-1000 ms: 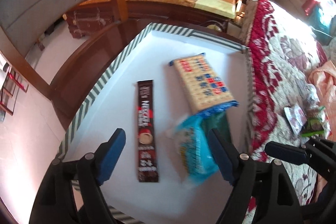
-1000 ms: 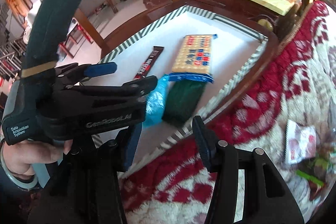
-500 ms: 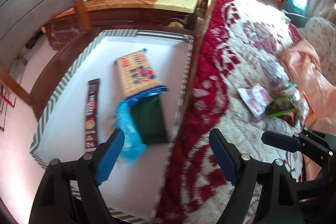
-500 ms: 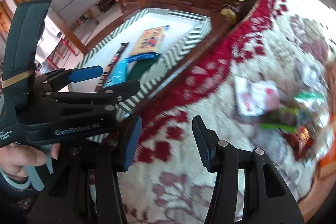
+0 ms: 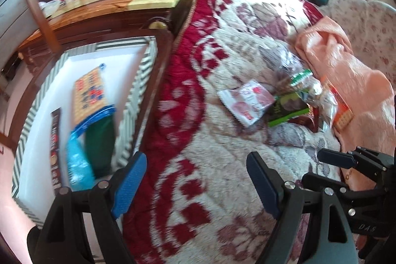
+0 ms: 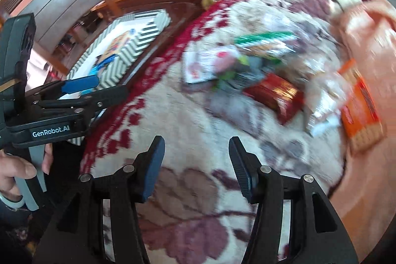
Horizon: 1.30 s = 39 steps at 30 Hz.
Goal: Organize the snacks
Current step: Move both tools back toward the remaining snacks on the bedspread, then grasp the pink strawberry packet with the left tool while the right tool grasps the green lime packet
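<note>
**Striped box** (image 5: pixel 138 81): set on a dark wooden seat beside the bed. Four snacks are already lodged inside: a yellow cracker pack (image 5: pixel 90 95), a dark green packet (image 5: pixel 99 140), a light blue packet (image 5: pixel 78 165) and a dark coffee stick (image 5: pixel 55 147). Much of the white floor of the box is left unfilled.

**Loose snack pile**: lying on the red-and-cream bedspread (image 5: pixel 198 152), well apart from the box. A white-and-pink pouch (image 5: pixel 247 100), a green-labelled packet (image 5: pixel 288 109), a red foil pack (image 6: pixel 277 95), an orange cracker pack (image 6: pixel 362 113) and clear wrappers are counted; blur prevents an exact tally. A peach blanket (image 5: pixel 346 71) lies just beside the pile.

**Left gripper** (image 5: pixel 195 187): jaws held wide apart, nothing between them, over the bedspread near the box edge.

**Right gripper** (image 6: pixel 195 165): jaws apart and just widened further, nothing between them, aimed toward the pile but not yet at it.

**Progress**: judged under halfway. Four items are stowed; at least as many are left on the bed, and none is currently being carried.
</note>
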Motion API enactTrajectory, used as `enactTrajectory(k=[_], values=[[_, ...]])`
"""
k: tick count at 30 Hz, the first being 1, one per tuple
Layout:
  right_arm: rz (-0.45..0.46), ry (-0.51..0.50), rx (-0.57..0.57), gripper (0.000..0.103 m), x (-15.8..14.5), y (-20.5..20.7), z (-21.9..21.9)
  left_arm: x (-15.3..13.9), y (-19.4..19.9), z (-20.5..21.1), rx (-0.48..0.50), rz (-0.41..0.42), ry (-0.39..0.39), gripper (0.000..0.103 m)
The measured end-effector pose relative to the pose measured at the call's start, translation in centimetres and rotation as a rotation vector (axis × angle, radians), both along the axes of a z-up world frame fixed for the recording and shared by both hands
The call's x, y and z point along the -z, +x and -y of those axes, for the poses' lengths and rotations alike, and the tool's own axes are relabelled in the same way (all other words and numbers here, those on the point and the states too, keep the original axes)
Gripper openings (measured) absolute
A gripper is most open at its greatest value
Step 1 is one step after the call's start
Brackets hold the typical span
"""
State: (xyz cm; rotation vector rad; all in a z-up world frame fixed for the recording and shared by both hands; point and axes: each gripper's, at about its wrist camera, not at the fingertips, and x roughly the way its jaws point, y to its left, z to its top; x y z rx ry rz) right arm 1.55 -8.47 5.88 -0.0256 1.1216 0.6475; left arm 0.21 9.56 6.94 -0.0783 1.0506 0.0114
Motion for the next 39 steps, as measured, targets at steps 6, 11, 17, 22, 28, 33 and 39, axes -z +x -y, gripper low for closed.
enactTrajectory(k=[6, 11, 17, 22, 28, 33, 39], values=[[-0.012, 0.006, 0.054, 0.054, 0.6, 0.6, 2.9, 1.0, 2.7, 2.7, 0.148, -0.015, 0.016, 0.085], [-0.027, 0.019, 0.089, 0.054, 1.0, 1.1, 4.5, 1.8, 5.7, 4.0, 0.234, -0.027, 0.031, 0.085], [-0.037, 0.021, 0.103, 0.054, 1.2, 1.8, 5.2, 2.9, 8.3, 6.0, 0.358, -0.042, 0.037, 0.085], [-0.043, 0.023, 0.117, 0.054, 1.3, 2.3, 5.8, 3.6, 9.6, 7.3, 0.424, -0.060, 0.021, 0.085], [-0.041, 0.033, 0.137, 0.054, 1.1, 3.0, 6.0, 4.1, 10.7, 7.2, 0.410, -0.080, -0.047, 0.081], [0.034, 0.044, 0.155, 0.054, -0.6, 4.2, 5.3, 4.7, 10.4, 6.8, 0.358, -0.077, -0.032, 0.056], [0.074, -0.005, 0.126, 0.054, -1.4, 7.1, 2.6, 4.2, 9.4, 5.3, 0.289, -0.067, -0.025, 0.056]])
